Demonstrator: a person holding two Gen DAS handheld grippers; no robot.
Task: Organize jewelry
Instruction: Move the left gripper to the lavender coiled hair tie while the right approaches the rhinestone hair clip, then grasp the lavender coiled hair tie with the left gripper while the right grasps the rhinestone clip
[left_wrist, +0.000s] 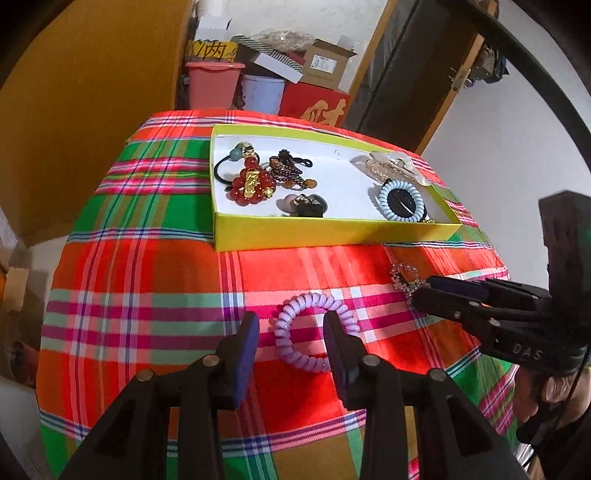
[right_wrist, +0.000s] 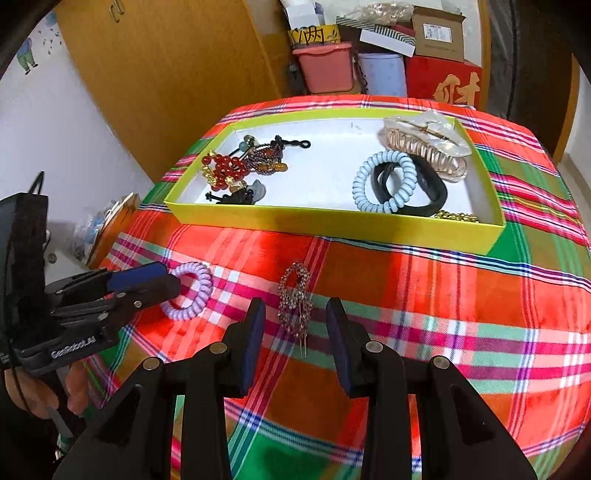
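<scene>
"GenRobot.AI" marks my left tongs (right_wrist: 162, 278), spread around the lilac coil hair tie (left_wrist: 316, 330); my right tongs (right_wrist: 295, 325), also spread, straddle the rhinestone brooch (right_wrist: 295, 302).

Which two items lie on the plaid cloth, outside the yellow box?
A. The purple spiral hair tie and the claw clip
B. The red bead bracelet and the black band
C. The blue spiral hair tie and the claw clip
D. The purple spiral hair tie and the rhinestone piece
D: the purple spiral hair tie and the rhinestone piece rest on the plaid cloth, in front of the yellow box.
</scene>
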